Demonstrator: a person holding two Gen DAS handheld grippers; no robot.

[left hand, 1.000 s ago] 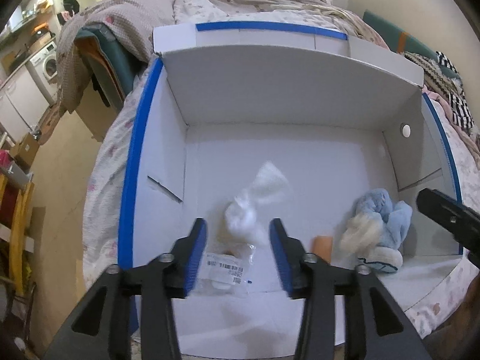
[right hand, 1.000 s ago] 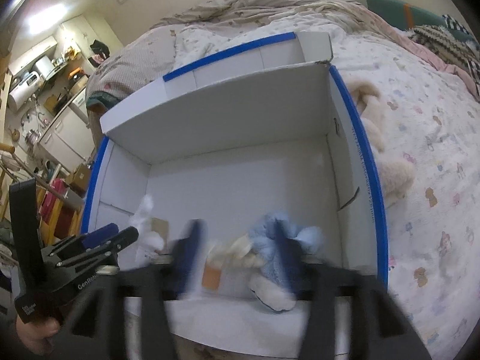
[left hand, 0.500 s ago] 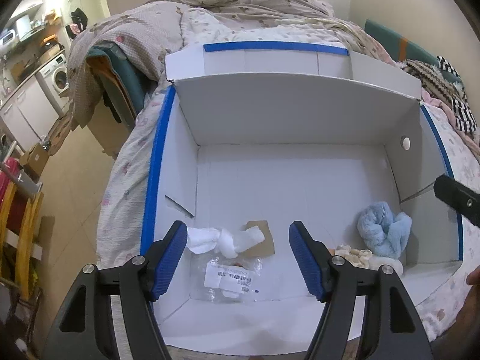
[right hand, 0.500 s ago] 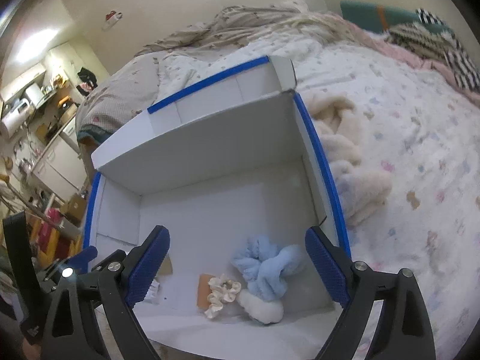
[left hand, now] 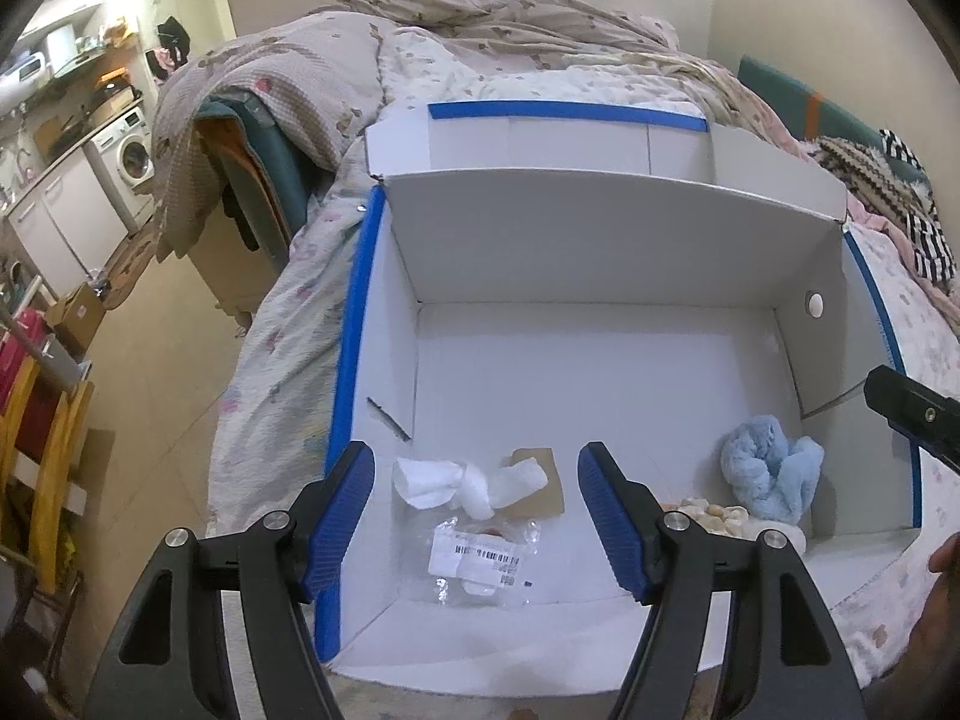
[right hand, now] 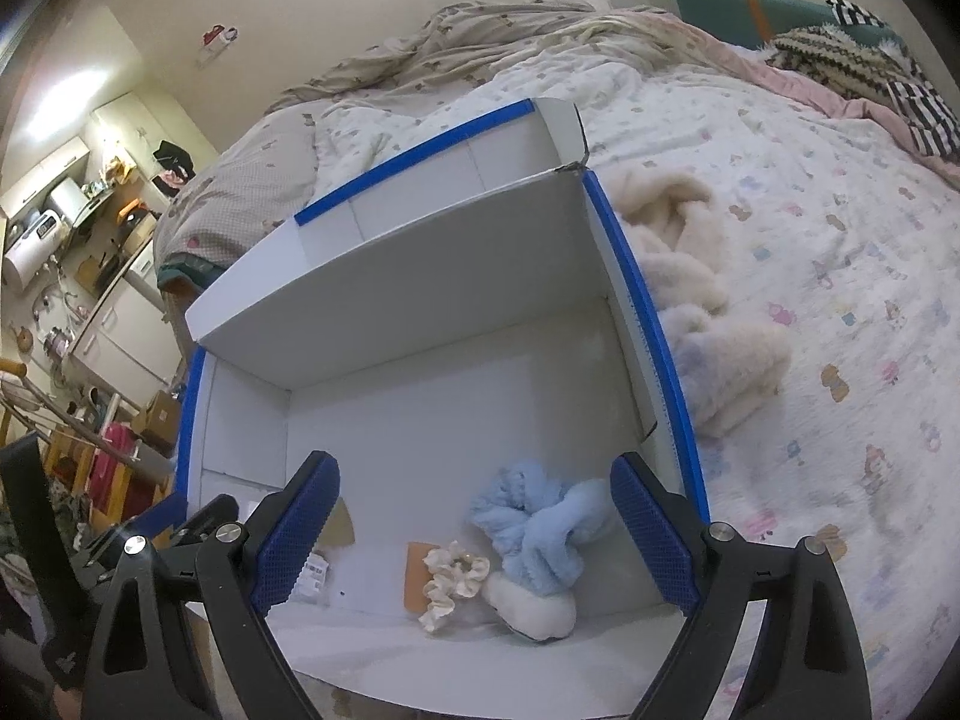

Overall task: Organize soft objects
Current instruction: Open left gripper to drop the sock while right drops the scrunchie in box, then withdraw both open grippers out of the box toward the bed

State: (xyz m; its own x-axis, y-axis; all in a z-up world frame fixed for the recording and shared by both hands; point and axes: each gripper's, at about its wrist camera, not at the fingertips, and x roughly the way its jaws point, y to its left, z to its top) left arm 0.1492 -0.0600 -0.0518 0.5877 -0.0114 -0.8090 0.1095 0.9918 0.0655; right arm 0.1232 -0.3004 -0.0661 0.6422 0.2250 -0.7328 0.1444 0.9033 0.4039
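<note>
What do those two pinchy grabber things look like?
Both the left gripper and the right gripper have black plastic arms with triangular cut-outs and shiny silver screws. Their fingers wear ribbed bright blue pads.

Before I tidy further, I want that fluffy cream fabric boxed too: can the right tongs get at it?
Probably yes: the right tongs are open and empty, and the cream fabric lies uncovered on the bed just outside the white box.

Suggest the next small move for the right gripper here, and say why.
Probably swing the right gripper to its right, out over the cream fleece lying on the bed beside the box. Its jaws are open and empty, the blue fluffy item already sits inside, and the fleece looks like the nearest soft thing outside.
</note>
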